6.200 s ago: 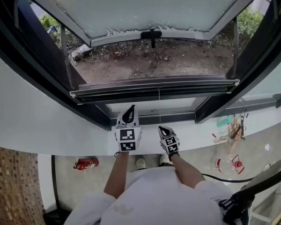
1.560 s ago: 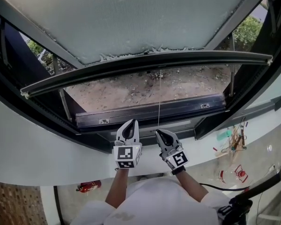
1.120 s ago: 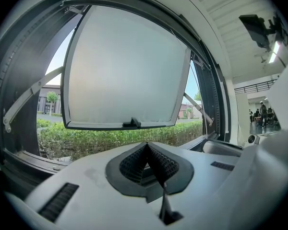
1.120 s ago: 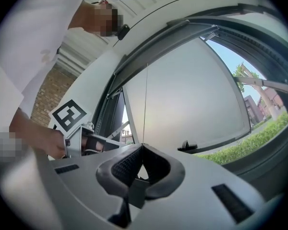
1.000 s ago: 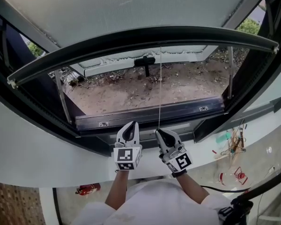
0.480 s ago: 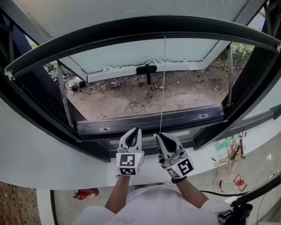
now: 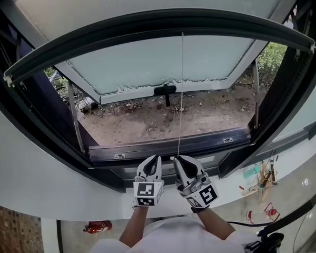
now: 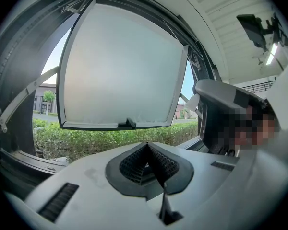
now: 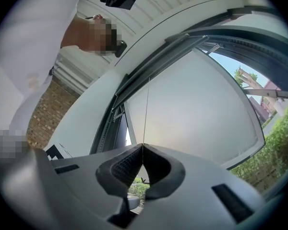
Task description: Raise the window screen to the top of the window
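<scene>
Cord [image 7: 181, 99] vertical below horizontal screen bar [image 7: 147, 25], pinched by right tool [image 7: 177, 160]; left tool [image 7: 155, 160] closed.

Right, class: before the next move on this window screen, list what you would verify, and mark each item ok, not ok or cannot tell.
1. Right gripper shut on the cord: ok.
2. Cord runs straight and taut up to the screen bar: ok.
3. Left gripper shut, empty, off the cord: ok.
4. Bar at the top of the window: cannot tell, since the frame's top edge is out of view.
5. Bar level from end to end: cannot tell, because the lens bends it.
</scene>
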Tool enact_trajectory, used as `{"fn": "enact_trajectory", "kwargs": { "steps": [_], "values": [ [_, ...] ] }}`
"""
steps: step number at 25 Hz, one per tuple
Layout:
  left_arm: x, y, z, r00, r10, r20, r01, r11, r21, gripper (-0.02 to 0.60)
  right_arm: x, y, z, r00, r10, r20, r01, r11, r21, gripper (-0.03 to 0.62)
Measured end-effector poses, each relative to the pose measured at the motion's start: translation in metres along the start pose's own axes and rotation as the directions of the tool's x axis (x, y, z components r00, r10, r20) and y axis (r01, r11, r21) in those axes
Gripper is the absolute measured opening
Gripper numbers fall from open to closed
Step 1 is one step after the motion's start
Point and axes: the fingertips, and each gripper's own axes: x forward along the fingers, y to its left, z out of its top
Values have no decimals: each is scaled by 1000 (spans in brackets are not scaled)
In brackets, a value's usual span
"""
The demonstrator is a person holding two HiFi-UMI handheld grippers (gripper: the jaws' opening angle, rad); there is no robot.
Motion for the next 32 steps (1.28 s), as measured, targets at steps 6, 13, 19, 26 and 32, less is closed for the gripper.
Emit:
{"fn": "enact_trajectory", "kwargs": {
  "steps": [6, 13, 19, 26, 32],
  "values": [
    [-1, -4, 0, 1000, -13, -9, 13, 1000, -4, 2, 7, -1, 13, 999, -4, 38, 0, 996, 90, 3],
    [-3, -9, 2, 1000, -21, -6, 21, 1000, -4, 2, 18, 3, 45, 993, 22, 118, -34, 994, 100, 3],
    [-6, -13, 4, 999, -37, 0, 37, 999, -8, 2, 29, 5, 62, 986, 42, 159, -63, 989, 131, 3],
    [-8, -17, 6, 999, -41, 5, 41, 999, 3, 2, 47, 1, 93, 977, 45, 208, -66, 993, 95, 3],
    [-12, -20, 3, 999, -42, -2, 42, 999, 2, 2, 64, 1, 128, 961, 76, 267, -89, 995, 38, 3]
  ]
}}
